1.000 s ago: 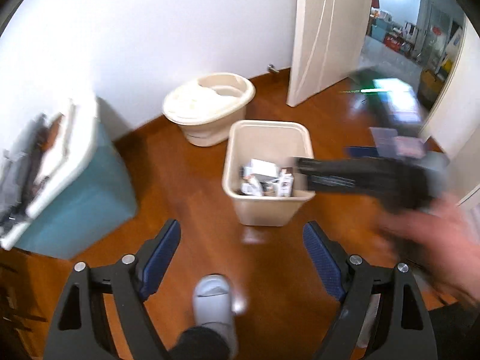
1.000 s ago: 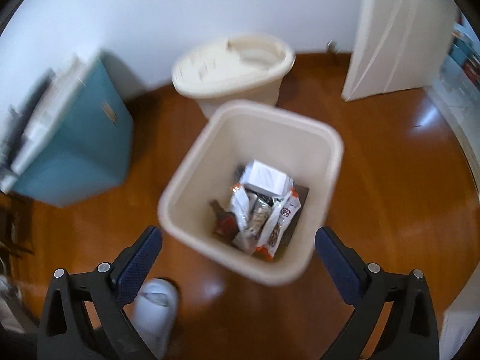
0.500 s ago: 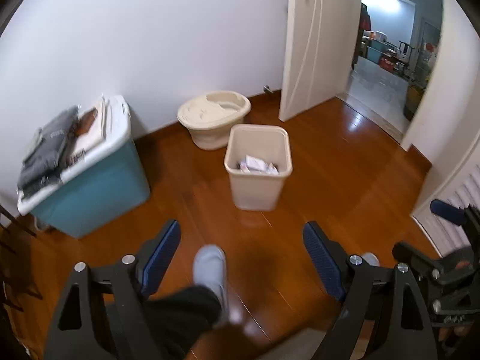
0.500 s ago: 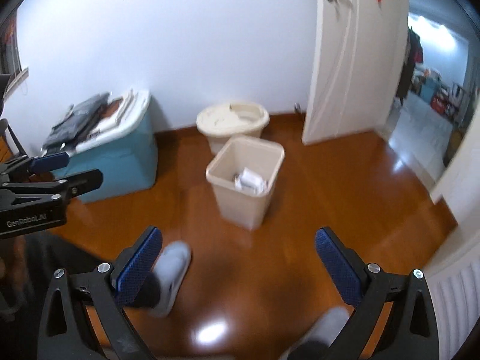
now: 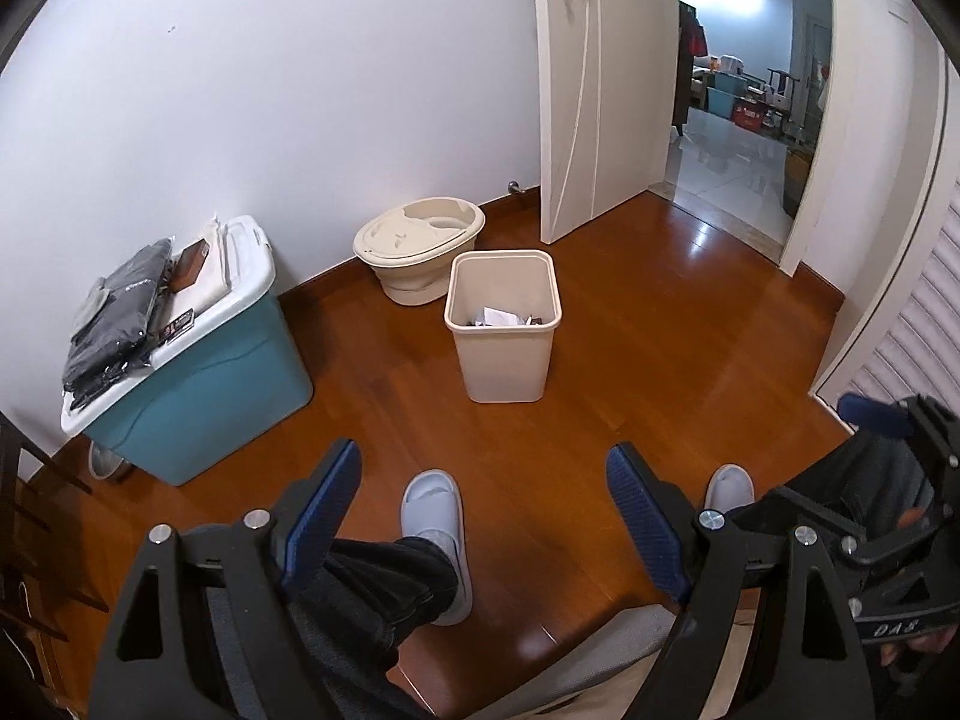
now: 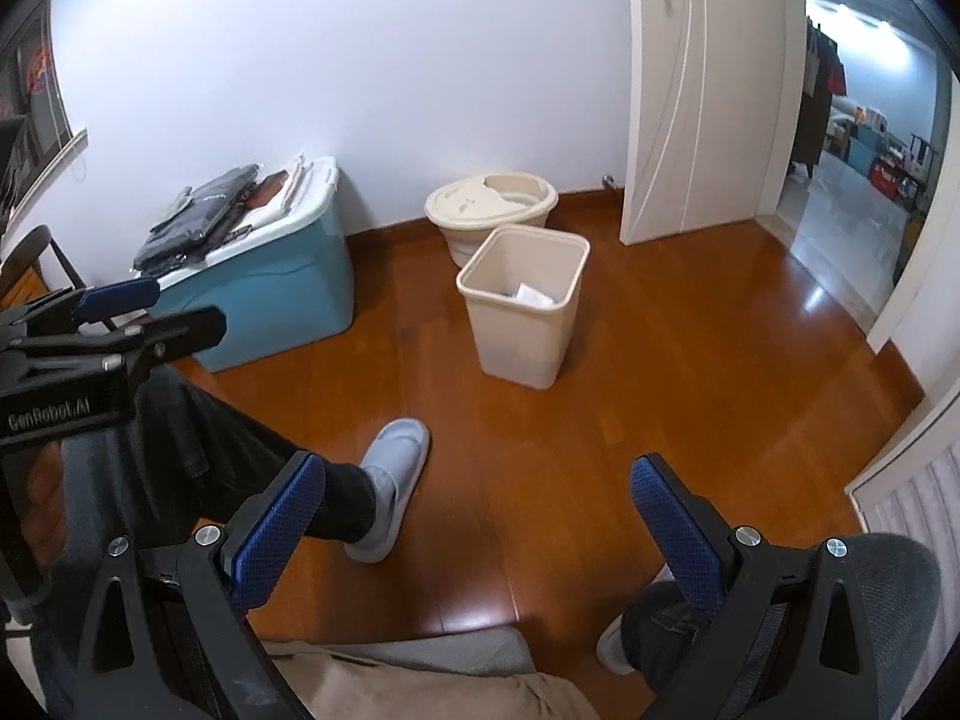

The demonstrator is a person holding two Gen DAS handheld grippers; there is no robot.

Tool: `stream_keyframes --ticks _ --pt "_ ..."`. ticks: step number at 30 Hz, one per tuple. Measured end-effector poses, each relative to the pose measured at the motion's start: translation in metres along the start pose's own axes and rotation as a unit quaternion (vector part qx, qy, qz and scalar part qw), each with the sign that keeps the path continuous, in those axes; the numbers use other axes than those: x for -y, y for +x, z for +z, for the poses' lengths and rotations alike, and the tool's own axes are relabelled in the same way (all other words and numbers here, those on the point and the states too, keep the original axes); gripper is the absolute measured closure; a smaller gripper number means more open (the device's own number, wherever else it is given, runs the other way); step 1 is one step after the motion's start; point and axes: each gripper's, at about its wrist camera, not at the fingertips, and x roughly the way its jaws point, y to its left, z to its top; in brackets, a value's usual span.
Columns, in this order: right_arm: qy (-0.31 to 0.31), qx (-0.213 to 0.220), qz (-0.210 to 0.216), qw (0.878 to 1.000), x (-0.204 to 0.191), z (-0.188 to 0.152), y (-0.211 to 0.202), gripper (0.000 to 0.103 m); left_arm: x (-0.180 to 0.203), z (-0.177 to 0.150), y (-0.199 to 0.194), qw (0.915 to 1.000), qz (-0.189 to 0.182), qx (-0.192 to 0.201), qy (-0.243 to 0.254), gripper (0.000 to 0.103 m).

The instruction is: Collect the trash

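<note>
Three containers stand on the wooden floor [image 5: 648, 324] by the white wall. A beige wastebasket [image 5: 503, 324] stands upright, out from the wall, open-topped. Trash [image 5: 501, 318] lies at its bottom: white paper and some darker wrappers, only partly visible over the rim; the right wrist view shows just a white scrap [image 6: 531, 295]. Directly behind it, near the wall, sits a lower round beige tub [image 5: 420, 252] with a lid [image 5: 393, 238] covering part of its top; its contents cannot be made out. Left of these is a teal storage bin [image 5: 198, 378] with a white lid, carrying folded dark packages [image 5: 117, 321], a small brown item and light flat sheets. A white door [image 5: 591, 84] stands open onto a tiled room beyond.

Fingers of the left gripper [image 5: 483, 522] stand wide apart, blue pads facing each other, with nothing between them and nothing touched; they hang over the floor above a seated person's dark trouser leg and a grey slipper [image 5: 435, 531]. The right gripper [image 6: 474, 531] also has its fingers spread wide and empty, touching nothing. Each gripper shows at the edge of the other's view, held in a hand. Both are well apart from the wastebasket.
</note>
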Motion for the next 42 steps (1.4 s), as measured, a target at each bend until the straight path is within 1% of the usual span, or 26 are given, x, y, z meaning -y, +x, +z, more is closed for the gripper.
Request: stream_keyframes --ticks 8,13,23,28,32,42 --pt "-0.015 -0.002 0.001 1.000 -0.012 0.007 0.002 0.000 -0.010 0.001 -0.002 0.9996 -0.023 0.003 -0.018 0.019" --pt "-0.014 -0.009 0.002 1.000 -0.009 0.006 0.007 0.000 -0.015 0.002 0.003 0.9990 -0.031 -0.007 -0.033 0.019" --pt "-0.009 -0.021 0.000 1.000 -0.002 0.005 0.016 0.000 -0.013 0.003 0.003 0.9989 -0.036 -0.008 -0.029 0.019" --pt "-0.009 -0.021 0.002 1.000 -0.001 0.004 0.017 0.000 -0.008 0.004 0.001 0.9996 -0.019 -0.002 -0.019 0.019" --pt "-0.009 -0.019 0.002 1.000 -0.002 0.002 0.017 0.000 -0.009 0.004 0.000 0.9994 -0.025 -0.003 -0.025 0.019" --pt "-0.012 -0.023 0.002 1.000 -0.003 -0.001 0.018 0.000 -0.010 0.004 -0.001 0.9994 -0.024 -0.003 -0.024 0.019"
